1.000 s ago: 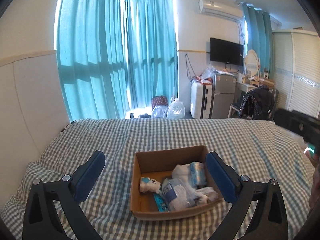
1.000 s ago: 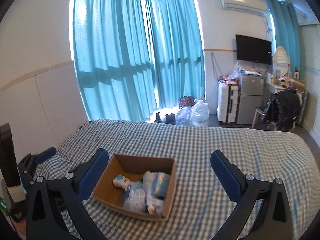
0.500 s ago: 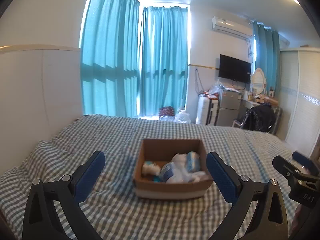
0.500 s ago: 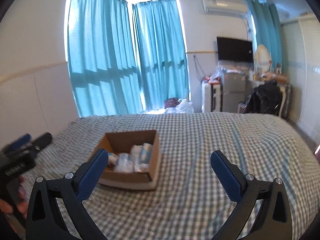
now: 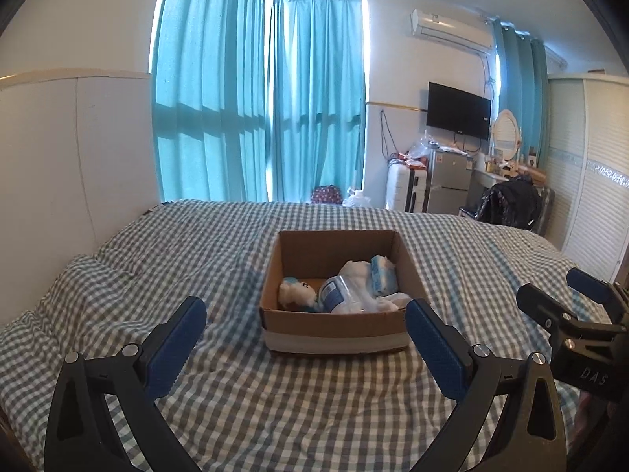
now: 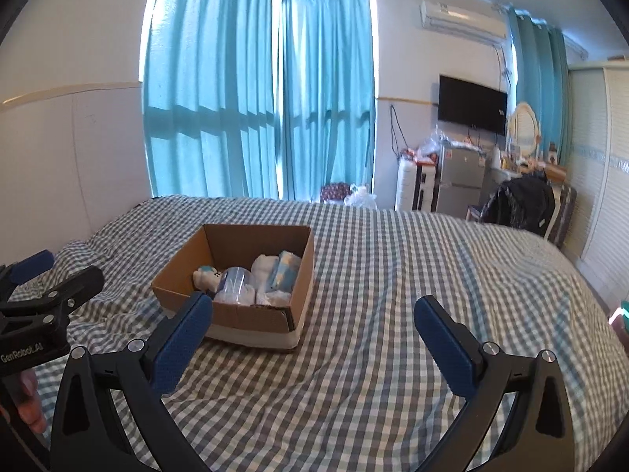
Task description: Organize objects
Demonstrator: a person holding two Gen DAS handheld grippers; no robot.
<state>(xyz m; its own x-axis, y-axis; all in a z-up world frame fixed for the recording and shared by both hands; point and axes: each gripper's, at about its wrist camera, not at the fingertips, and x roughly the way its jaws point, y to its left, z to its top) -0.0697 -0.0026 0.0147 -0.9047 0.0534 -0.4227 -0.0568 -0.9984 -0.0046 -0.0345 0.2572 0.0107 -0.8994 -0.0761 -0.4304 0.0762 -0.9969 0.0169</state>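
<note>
A cardboard box (image 5: 334, 326) sat open on a bed covered with a grey-and-white checked blanket (image 5: 275, 405). Inside it lay a small white plush toy (image 5: 295, 294) at the left, a clear plastic bottle with a blue label (image 5: 341, 298) in the middle, and a blue-and-white packet (image 5: 382, 274) toward the right wall, with crumpled white wrapping around them; what lay underneath could not be made out.

The left gripper (image 5: 306, 348) hung above the blanket on the near side of the box, its blue-padded fingers (image 5: 177, 348) spread wide with nothing between them. In its view the box stood framed between the two fingers, the right pad just beside the box's near right corner.

The right gripper (image 6: 314, 348) was likewise spread wide and empty, held over bare blanket to the right of the box; its left pad overlapped the box's near edge in the picture, though contact could not be judged.

Behind the bed hung teal curtains (image 5: 259, 118).
</note>
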